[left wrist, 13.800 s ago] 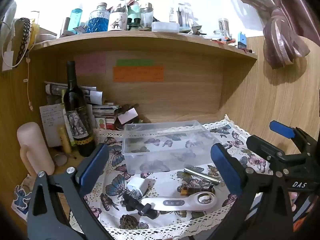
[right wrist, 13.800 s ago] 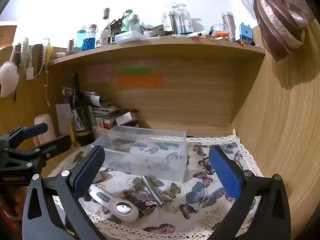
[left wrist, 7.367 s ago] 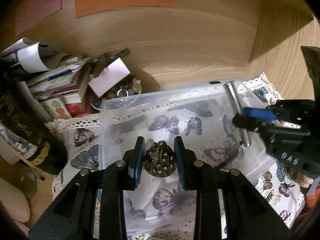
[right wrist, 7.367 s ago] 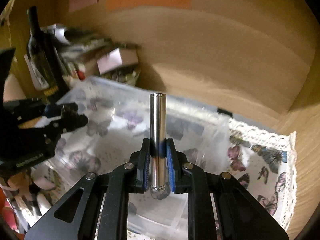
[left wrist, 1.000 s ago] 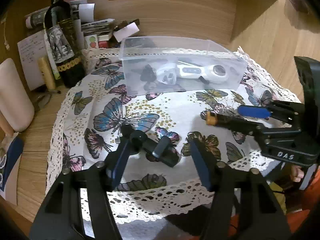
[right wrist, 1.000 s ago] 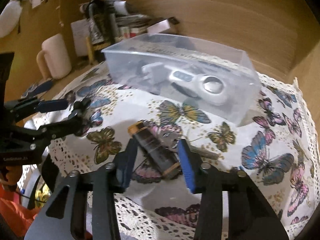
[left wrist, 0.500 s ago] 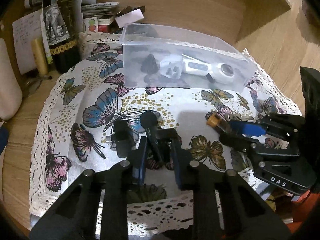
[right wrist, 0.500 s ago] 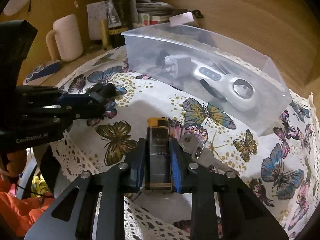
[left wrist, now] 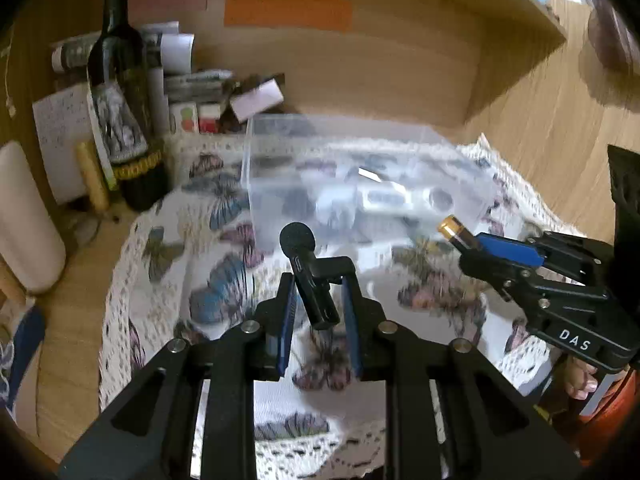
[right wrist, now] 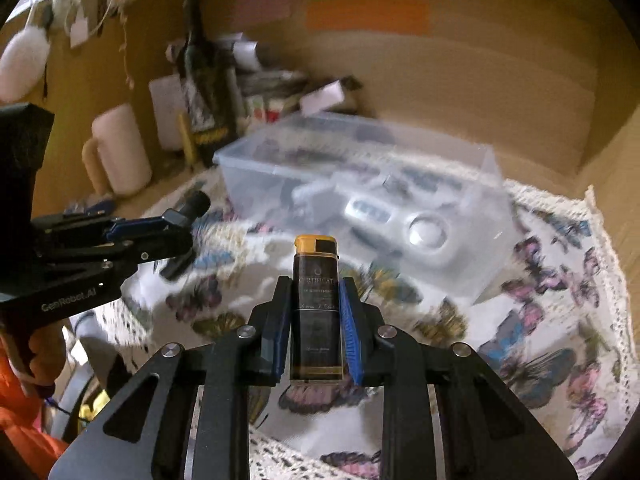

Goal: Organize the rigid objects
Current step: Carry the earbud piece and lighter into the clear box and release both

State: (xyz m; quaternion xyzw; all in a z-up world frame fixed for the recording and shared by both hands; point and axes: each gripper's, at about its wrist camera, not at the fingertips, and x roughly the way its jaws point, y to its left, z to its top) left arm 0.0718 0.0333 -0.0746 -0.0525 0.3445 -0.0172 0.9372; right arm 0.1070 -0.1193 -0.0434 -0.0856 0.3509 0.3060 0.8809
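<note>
The bin (right wrist: 360, 184) at twelve o'clock on the tabletop (right wrist: 560, 280) already holds the magnifier (right wrist: 404, 224) and plug. Both tools are now lifted off the cloth (half a second ago they were just closing). The left tool (left wrist: 319, 312) is clamped on the mic (left wrist: 308, 276), the right tool (right wrist: 316, 324) on the lighter (right wrist: 316, 304). Both loads look ready for the bin.

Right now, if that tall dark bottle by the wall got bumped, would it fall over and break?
Probably it could tip: the wine bottle stands upright, tall and narrow for its base. It looks like glass, so likely heavy and breakable. The papers close behind it might catch it.
</note>
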